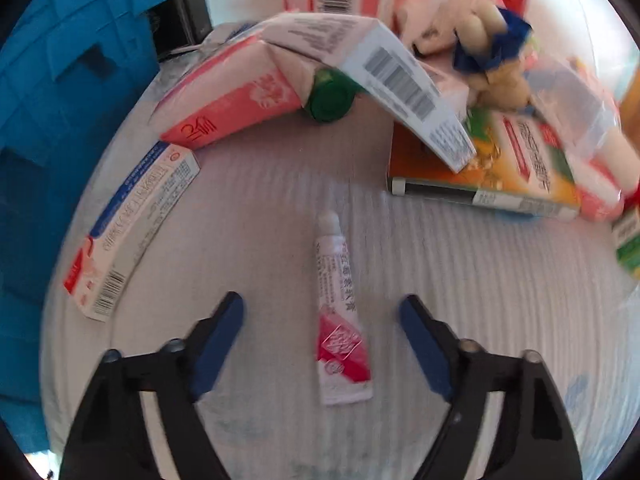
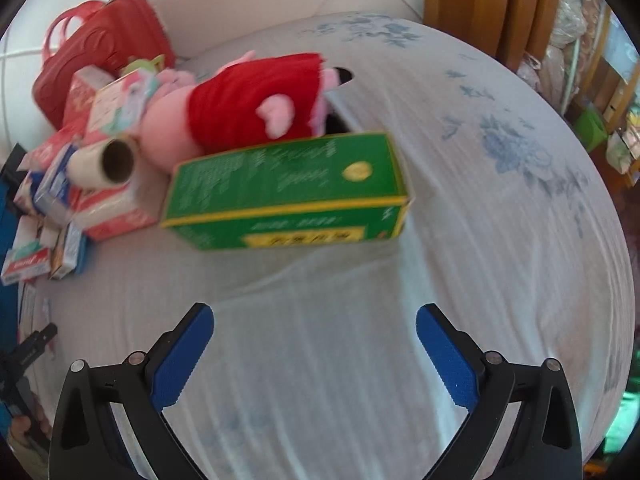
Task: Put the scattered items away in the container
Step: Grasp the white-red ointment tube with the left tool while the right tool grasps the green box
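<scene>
A small white and pink ointment tube lies on the pale striped sheet, cap pointing away. My left gripper hangs over it, open, one blue finger on each side of the tube and neither pad touching it. In the right wrist view a long green box rests on the sheet ahead of my right gripper, which is open with only sheet between its fingers. Behind the green box lies a pink plush pig in a red dress. A blue plastic crate stands at the left edge.
Boxes pile up beyond the tube: a pink one, a white barcoded one, an orange one, a white and blue one, and a green-capped bottle. A cardboard roll and red case sit far left.
</scene>
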